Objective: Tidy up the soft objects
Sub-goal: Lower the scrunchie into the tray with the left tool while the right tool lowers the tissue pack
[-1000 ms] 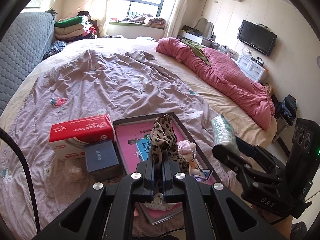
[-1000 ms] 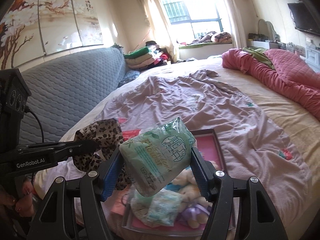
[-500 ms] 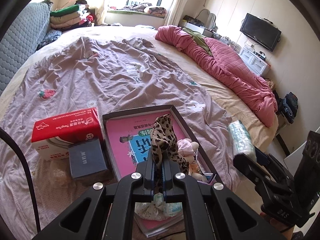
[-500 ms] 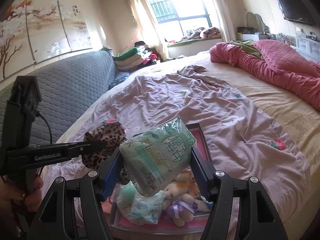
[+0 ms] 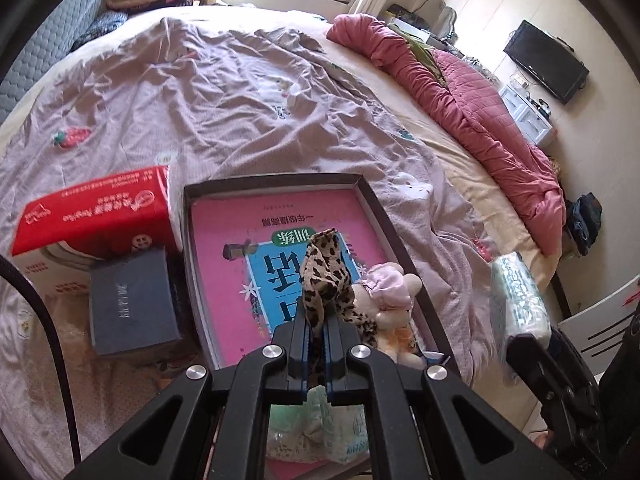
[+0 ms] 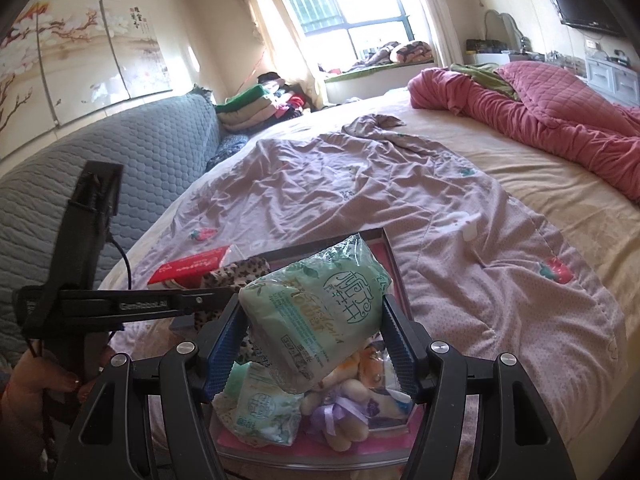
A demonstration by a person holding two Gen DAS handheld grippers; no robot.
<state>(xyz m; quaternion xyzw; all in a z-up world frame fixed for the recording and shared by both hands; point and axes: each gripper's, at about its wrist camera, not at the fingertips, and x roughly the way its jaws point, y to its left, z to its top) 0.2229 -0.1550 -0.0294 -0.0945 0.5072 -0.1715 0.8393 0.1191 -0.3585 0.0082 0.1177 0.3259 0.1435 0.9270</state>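
Left wrist view shows the thin leopard-print cloth strip (image 5: 325, 276) pinched tight in the left tool (image 5: 316, 334), which is squeezed nearly shut on it. It looks light and floppy, so it bends anywhere; holding it near one end lets the rest hang. Its long side stands up from the tool and tips a little to the right. It hangs over the dark shallow tray (image 5: 376, 204) on the bed, above the pink book (image 5: 224, 248) and beside the small pink plush toy (image 5: 386, 300). The right tool (image 6: 316, 350) holds the soft green plastic tissue pack (image 6: 320, 316) by its sides, half wide. It looks squishy and slippery, tilted with its long side slanting up to the right.
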